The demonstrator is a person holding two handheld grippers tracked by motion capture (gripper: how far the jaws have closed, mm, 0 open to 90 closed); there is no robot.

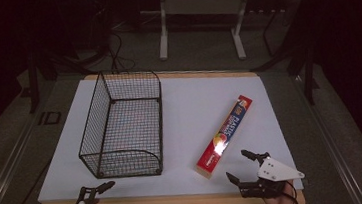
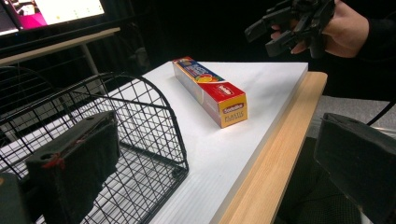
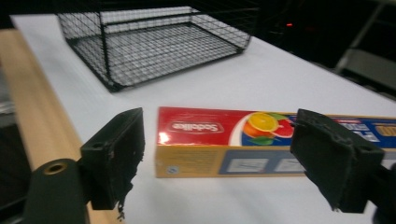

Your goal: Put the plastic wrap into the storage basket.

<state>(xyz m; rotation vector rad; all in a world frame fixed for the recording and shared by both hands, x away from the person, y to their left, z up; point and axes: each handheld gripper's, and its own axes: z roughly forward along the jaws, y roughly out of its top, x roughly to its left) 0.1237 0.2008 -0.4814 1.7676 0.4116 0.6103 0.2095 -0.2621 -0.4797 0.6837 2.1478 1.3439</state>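
Note:
A long red, blue and yellow box of plastic wrap (image 1: 226, 135) lies slantwise on the white board (image 1: 194, 100), right of an empty black wire basket (image 1: 123, 125). My right gripper (image 1: 238, 165) stands open at the front right, just off the box's near end. In the right gripper view the box (image 3: 210, 140) lies flat a little beyond the wide-apart jaws (image 3: 224, 161), and no pad touches it. My left gripper (image 1: 96, 189) is open at the front left edge, near the basket's front corner. Its own view has the basket (image 2: 116, 140) on the left and the box (image 2: 210, 88) ahead.
The board rests on a wooden table whose front edge (image 1: 178, 202) runs along the bottom. A table frame on white legs (image 1: 198, 15) stands on the dark floor behind. The right gripper (image 2: 289, 23), held by a hand, appears at the top right of the left gripper view.

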